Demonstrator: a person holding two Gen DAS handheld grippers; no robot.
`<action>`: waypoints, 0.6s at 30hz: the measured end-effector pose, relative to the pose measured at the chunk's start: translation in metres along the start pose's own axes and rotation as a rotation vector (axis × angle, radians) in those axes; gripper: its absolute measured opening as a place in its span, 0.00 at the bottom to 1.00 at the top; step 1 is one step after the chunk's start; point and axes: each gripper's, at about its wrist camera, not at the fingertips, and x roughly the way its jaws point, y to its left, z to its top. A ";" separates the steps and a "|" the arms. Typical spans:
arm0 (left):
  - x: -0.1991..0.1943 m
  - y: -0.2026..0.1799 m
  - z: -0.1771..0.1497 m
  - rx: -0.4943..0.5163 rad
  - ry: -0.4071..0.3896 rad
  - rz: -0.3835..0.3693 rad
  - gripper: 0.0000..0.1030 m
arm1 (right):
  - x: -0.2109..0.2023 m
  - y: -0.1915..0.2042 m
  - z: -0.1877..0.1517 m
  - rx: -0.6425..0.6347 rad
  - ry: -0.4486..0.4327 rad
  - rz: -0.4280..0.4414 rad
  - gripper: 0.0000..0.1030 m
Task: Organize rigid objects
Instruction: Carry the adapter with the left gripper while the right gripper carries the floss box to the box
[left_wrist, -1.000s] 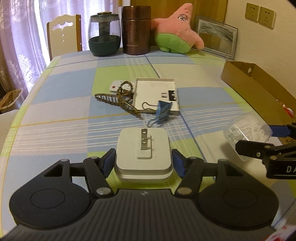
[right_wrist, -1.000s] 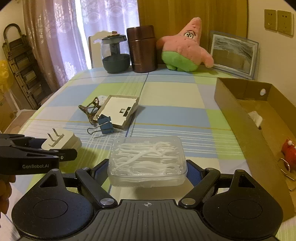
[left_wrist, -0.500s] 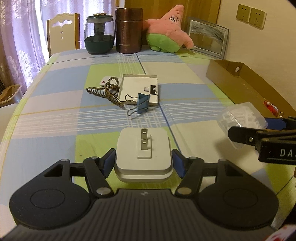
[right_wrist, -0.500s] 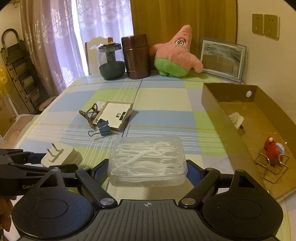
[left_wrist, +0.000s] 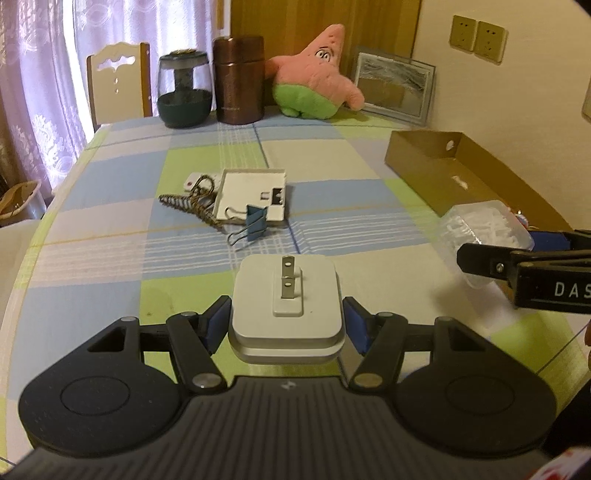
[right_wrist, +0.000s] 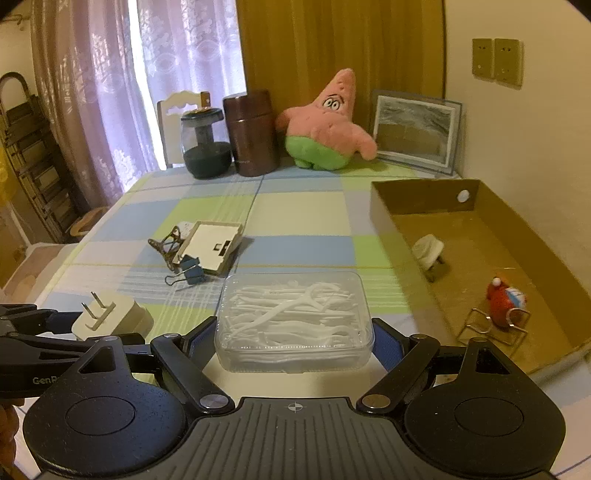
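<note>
Both grippers now sit higher above the table (left_wrist: 110, 229) and nearer the cardboard box (right_wrist: 480, 236) than before. The left gripper (left_wrist: 286, 326) jaws pinch a white plug adapter (left_wrist: 286, 299). The right gripper (right_wrist: 294, 341) jaws pinch a clear floss-pick box (right_wrist: 293, 319).

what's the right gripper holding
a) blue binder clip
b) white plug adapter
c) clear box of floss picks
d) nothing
c: the right gripper has its blue pads pressed against both sides of the clear box of floss picks; the white plug adapter sits in the left gripper.
</note>
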 end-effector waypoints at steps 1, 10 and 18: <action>-0.002 -0.003 0.001 0.003 -0.003 -0.003 0.58 | -0.002 -0.002 0.001 0.002 -0.002 -0.004 0.80; -0.014 -0.034 0.015 0.036 -0.025 -0.033 0.58 | -0.030 -0.027 0.005 0.044 -0.034 -0.039 0.80; -0.018 -0.068 0.026 0.084 -0.036 -0.075 0.58 | -0.053 -0.059 0.010 0.090 -0.064 -0.092 0.80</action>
